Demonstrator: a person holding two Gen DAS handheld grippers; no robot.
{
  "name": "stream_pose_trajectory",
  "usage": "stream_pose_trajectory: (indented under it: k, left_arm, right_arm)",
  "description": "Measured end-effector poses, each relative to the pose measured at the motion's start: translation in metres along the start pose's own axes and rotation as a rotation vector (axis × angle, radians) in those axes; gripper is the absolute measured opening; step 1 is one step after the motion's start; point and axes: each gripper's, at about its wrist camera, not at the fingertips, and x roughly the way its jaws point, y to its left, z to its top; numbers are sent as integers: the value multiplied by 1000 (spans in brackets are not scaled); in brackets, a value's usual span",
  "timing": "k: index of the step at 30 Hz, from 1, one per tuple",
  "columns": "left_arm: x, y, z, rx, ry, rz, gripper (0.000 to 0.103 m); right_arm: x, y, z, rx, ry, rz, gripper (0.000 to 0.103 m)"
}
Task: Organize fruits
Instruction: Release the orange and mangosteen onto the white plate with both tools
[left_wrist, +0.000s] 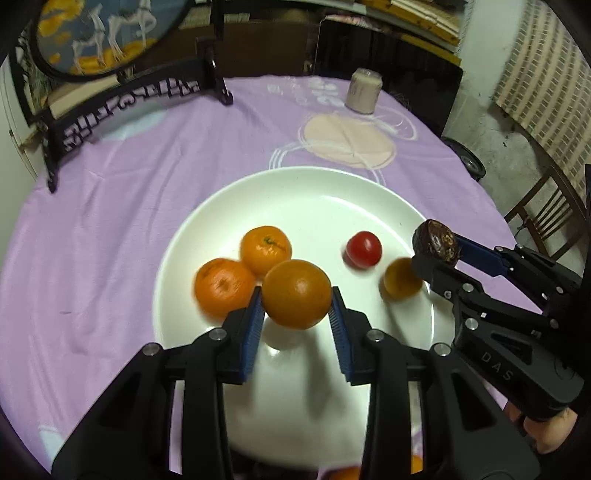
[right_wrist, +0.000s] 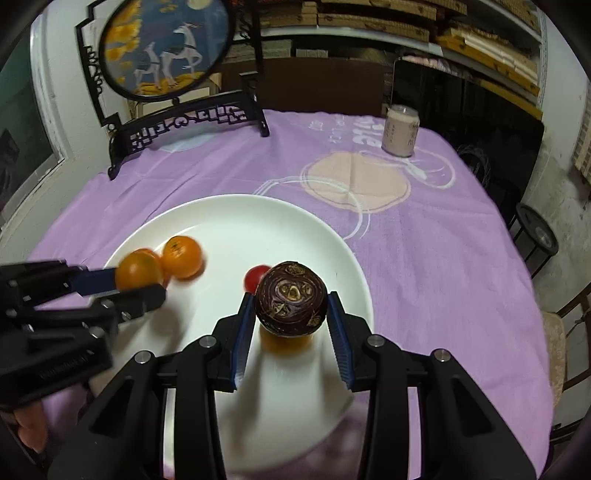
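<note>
- The left tongs were closed on a round orange tangerine, its blue ribbed pads pressing both sides of the fruit, which hung above the wide white ceramic plate.
- The right tongs clamped a dark brown, wrinkled round fruit with pale markings, also raised over the plate, near its right rim.
- Two more orange tangerines lay on the plate touching each other, left of and just behind the held one.
- A small glossy red tomato sat on the plate to the right of them, apart from the oranges.
- A smaller orange-yellow fruit lay near the plate's right edge, beneath the right tongs; blur made its kind hard to tell.
- The plate rested on the counter under a lilac cloth with pale circle prints.
- A pale cylindrical can stood upright at the far side of the cloth, well apart from the plate.
- A black carved wooden stand with a round painted screen stood at the far left.
</note>
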Motion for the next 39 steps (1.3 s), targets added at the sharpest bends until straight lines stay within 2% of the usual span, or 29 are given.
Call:
stream_pose_trajectory:
  k: [5,7,8,13,14,16,18,19,23,27,32,39]
  left_arm:
    - [15,1,5,-10,5,-11,36]
    - [14,1,5,-9,-10,-12,36]
    - [12,3,6,-13,-13,-18,39]
    - [-28,12,-3,-28,-87,-28,58]
    - [-40,15,-9,-32,-105,-31,64]
    - [-67,20,-28,-34,-153,-22,68]
    - [-88,26,-51,-40,-189,-6,69]
    - [-95,29,-61,-49,-200,-3,70]
    - [-115,38,-101,-85,-225,11,72]
    - [-122,37,-129,-74,-223,25,76]
    - [-124,36,-162,-72,-192,11,90]
    - [-118,36,-199,-58,-124,-19,91]
  right_arm:
    - [14,-6,1,9,15,14,40]
    - [16,-5,2,11,15,29,52]
    - [16,-5,2,10,11,30,65]
    - [-19,4,-6,-3,6,11,65]
    - [-30,8,-13,-9,2,17,65]
    - [-54,15,-32,-18,-15,42,66]
    - [-77,24,-57,-23,-40,65,78]
    - [-84,28,-66,-24,-47,68,80]
    - [-107,42,-96,-26,-44,74,81]
    - [-124,52,-109,-59,-43,38,81]
    - [-133,61,-133,-70,-18,36,81]
    - [-113,63,-171,-47,77,32,85]
